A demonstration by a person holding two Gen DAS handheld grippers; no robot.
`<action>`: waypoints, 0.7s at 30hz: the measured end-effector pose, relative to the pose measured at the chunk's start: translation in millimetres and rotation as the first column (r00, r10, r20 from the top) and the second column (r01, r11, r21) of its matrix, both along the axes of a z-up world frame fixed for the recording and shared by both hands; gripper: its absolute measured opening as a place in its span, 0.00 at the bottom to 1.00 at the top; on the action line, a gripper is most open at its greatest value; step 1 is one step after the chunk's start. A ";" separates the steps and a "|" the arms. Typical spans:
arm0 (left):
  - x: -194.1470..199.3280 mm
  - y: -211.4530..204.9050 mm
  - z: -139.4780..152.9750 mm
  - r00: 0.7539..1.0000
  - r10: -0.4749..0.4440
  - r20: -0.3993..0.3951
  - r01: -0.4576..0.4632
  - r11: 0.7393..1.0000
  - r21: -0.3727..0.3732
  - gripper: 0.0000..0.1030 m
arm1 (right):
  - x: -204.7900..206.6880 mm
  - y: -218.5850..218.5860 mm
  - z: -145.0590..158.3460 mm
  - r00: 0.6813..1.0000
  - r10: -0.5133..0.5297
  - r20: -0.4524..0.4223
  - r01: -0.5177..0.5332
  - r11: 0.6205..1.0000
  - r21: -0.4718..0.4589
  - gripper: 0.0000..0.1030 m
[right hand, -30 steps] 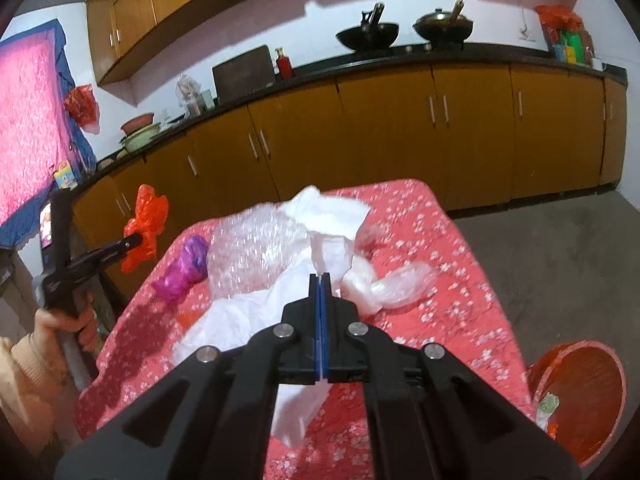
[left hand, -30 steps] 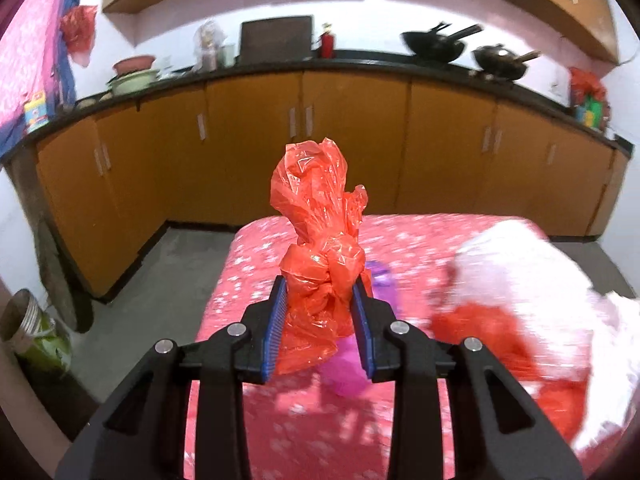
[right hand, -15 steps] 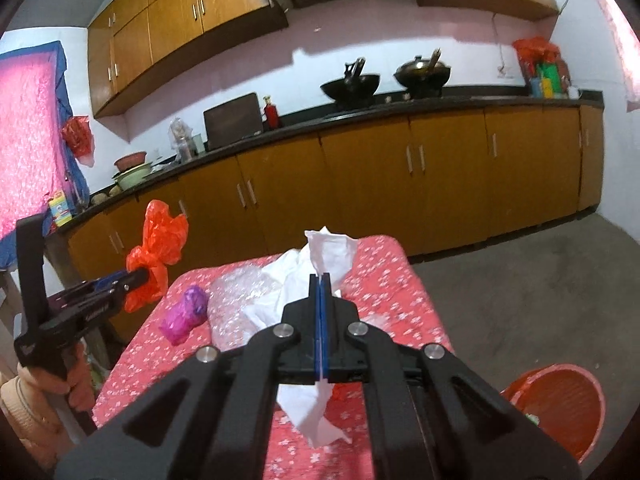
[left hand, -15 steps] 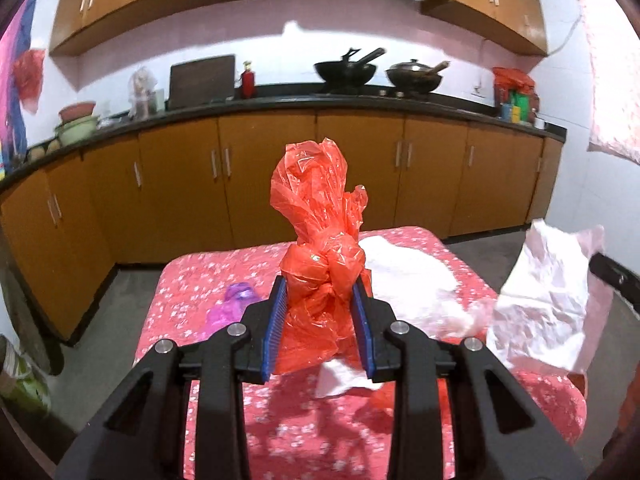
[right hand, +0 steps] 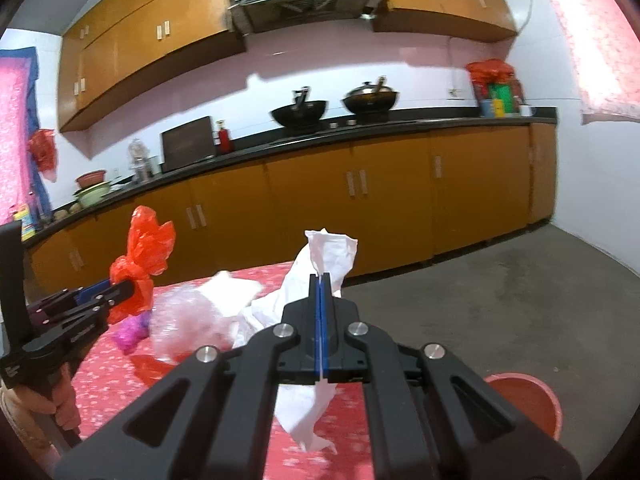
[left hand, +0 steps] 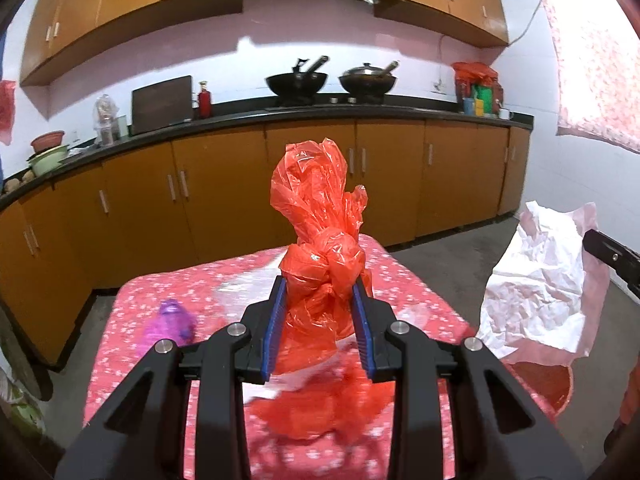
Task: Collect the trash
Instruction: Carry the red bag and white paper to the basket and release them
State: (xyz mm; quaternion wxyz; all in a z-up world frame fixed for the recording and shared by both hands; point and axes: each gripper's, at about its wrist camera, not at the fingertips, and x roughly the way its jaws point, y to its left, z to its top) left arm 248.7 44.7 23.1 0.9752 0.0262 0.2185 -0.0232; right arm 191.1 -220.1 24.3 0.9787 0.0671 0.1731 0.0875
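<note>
kitchen surroundings are seen from both wrist views, with a low table draped in a red flowered cloth nearest the cameras. closest in the left wrist view, the left gripper is seen with its blue-lined jaws partly apart and pressed on a knotted orange plastic bag, which is held upright above the cloth. closest in the right wrist view, the right gripper is seen with its jaws fully together, and a crumpled white paper is pinched between them, a strip of it hanging below the jaws. on the table beyond, a purple wrapper, a crumpled piece of clear plastic and further white paper are seen lying near one another, and a flattened orange bag is spread on the cloth just below the left jaws. a hand is glimpsed at the left edge of the right wrist view, wrapped round the left gripper's handle. a red basin is seen on the grey floor beside the table, at lower right. farther back, brown base cabinets under a black counter are seen, with two woks set on the stove, and wall cabinets are mounted above them.
</note>
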 end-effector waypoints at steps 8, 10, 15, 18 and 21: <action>8.2 -66.4 -15.7 0.994 -0.105 -0.036 0.105 0.994 -0.021 0.31 | -2.3 -71.7 -29.1 0.978 -0.207 -0.008 0.207 0.977 -0.050 0.02; 9.9 -85.5 -21.5 0.989 -0.140 -0.047 0.139 0.990 -0.022 0.31 | -1.3 -87.8 -38.2 0.967 -0.256 -0.014 0.255 0.965 -0.068 0.02; 11.8 -139.8 -40.2 0.972 -0.225 -0.076 0.223 0.974 -0.023 0.31 | -3.0 -133.9 -66.3 0.923 -0.384 -0.034 0.378 0.919 -0.110 0.02; 13.1 -172.5 -54.9 0.955 -0.273 -0.113 0.270 0.962 -0.038 0.31 | -0.9 -159.9 -84.3 0.899 -0.432 -0.067 0.422 0.898 -0.122 0.02; 14.4 -203.1 -70.7 0.935 -0.316 -0.163 0.313 0.949 -0.044 0.32 | 2.5 -180.7 -102.6 0.881 -0.460 -0.111 0.446 0.885 -0.133 0.02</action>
